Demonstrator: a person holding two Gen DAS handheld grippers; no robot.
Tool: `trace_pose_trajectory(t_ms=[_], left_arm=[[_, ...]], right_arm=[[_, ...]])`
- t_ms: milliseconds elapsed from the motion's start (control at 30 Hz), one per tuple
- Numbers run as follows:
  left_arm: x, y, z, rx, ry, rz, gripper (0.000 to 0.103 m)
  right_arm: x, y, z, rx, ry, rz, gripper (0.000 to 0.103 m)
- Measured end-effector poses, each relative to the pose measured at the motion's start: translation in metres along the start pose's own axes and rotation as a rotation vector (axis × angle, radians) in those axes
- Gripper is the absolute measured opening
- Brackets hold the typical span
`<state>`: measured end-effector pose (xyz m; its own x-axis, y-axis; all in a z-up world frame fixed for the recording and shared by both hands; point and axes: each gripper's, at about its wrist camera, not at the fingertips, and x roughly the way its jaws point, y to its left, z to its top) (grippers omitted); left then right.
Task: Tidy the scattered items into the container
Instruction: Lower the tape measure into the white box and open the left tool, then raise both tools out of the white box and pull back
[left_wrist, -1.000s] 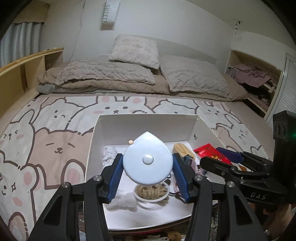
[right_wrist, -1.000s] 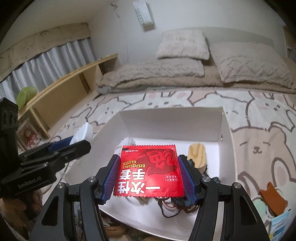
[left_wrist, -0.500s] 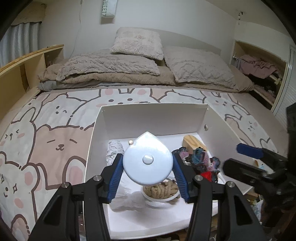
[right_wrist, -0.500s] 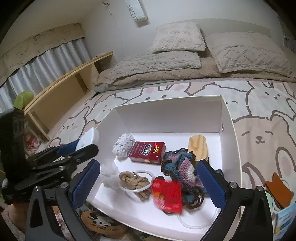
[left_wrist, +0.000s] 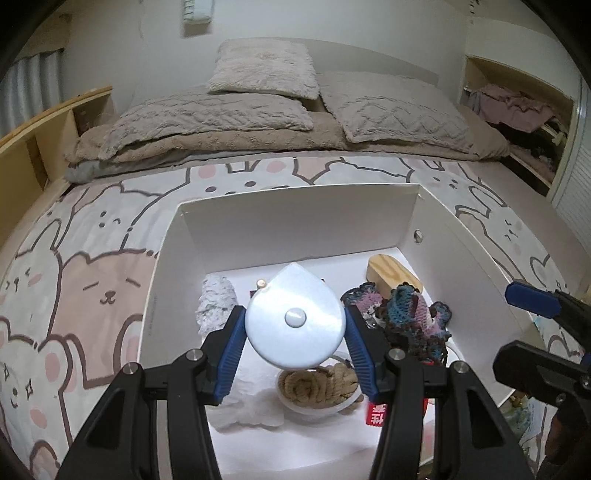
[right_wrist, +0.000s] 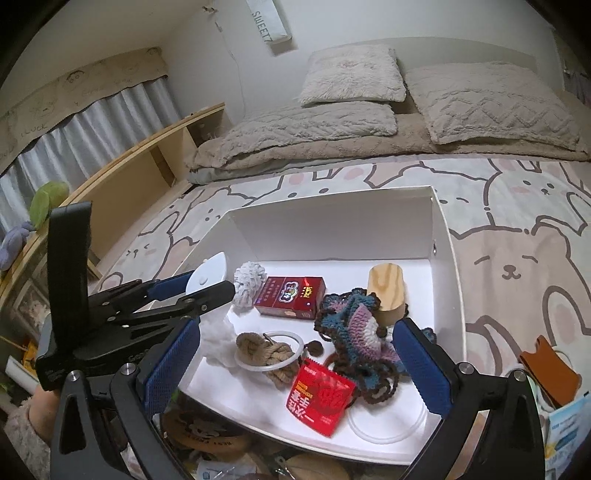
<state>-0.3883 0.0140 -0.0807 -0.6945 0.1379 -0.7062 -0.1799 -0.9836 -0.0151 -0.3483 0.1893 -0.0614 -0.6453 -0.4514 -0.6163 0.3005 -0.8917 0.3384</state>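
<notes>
The right gripper (right_wrist: 295, 367) hangs with jaws spread wide and empty above the red glove packet (right_wrist: 318, 400) lying in the white box (right_wrist: 441, 236). The left gripper (left_wrist: 294, 345) pinches a white teardrop tape measure (left_wrist: 294, 319) over the box's rope coil (left_wrist: 319, 384).

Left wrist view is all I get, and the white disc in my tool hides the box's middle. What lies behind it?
Observer: Behind the white disc, a red carton lies flat on the box floor, between a white yarn ball and a wooden block.
Operator: Is the right tool holding anything?
Observer: No. The right tool is open and empty; the red glove packet lies near the front wall, against the crochet piece.
Operator: Anything beside that packet?
Observer: A clear ring, flat on the floor.
</notes>
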Motion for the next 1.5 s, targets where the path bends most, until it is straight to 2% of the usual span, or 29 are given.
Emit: trace_pose_trajectory(t_ms=[67,100,133,167,200,433,933,1167,1500], left_arm=[[-0.001,-0.001,0.003,0.014,-0.02,0.039,0.053],[-0.003,-0.001,0.004,0.017,-0.035,0.065,0.064],[-0.005,0.0,0.005,0.014,-0.05,0.081,0.09],[-0.01,0.002,0.005,0.004,-0.069,0.095,0.099],[-0.014,0.004,0.005,-0.006,-0.086,0.1,0.101],[-0.035,0.012,0.006,-0.031,-0.104,0.08,0.101],[-0.072,0.012,-0.002,-0.075,-0.119,0.061,0.101],[-0.093,0.008,-0.003,-0.071,-0.134,0.075,0.101],[-0.118,0.01,-0.013,-0.083,-0.136,0.073,0.103]], right_arm=[[-0.002,-0.001,0.0,0.003,-0.003,0.004,0.103],[-0.003,-0.001,0.0,0.002,-0.005,0.004,0.103],[-0.004,-0.001,0.0,0.001,-0.006,0.004,0.103],[-0.004,-0.001,0.0,0.001,-0.008,0.004,0.103],[-0.005,-0.002,0.0,0.002,-0.011,0.005,0.103],[-0.012,-0.002,-0.003,0.024,-0.028,0.022,0.103],[-0.042,0.004,-0.002,0.009,-0.096,-0.033,0.103],[-0.051,0.013,-0.002,-0.053,-0.111,-0.111,0.103],[-0.069,0.025,0.0,-0.125,-0.136,-0.174,0.103]])
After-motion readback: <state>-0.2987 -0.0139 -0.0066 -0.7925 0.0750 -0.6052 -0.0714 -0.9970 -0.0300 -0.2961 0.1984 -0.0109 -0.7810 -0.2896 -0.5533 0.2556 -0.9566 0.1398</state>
